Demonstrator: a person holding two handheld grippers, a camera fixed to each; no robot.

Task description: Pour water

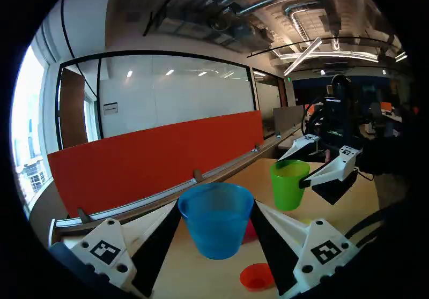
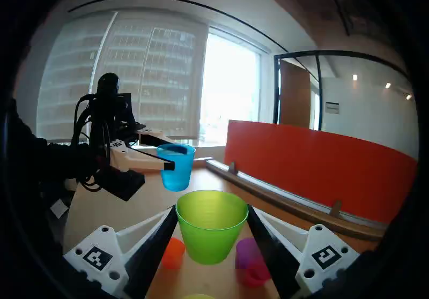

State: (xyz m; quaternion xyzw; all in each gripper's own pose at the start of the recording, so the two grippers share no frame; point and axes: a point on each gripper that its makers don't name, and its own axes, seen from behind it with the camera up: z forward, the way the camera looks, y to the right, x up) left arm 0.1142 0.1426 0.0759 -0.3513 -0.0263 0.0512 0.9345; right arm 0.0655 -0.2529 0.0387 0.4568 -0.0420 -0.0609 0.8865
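Your left gripper [image 1: 215, 213] is clamped on a smooth, tapered cup of translucent blue plastic [image 1: 216, 226], which it holds upright between both black-lined fingers. Your right gripper [image 2: 211, 221] is closed the same way around a glossy lime-green cup [image 2: 211, 237], also upright. The two cups are near each other over the pale wooden table [image 1: 343, 202], where a small orange cup [image 1: 256, 276] and a magenta cup [image 2: 249, 261] stand.

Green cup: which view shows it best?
Right gripper view: the green cup sits large and central, held in the right gripper, rim visible. Left gripper view shows it small, side-on, farther off.
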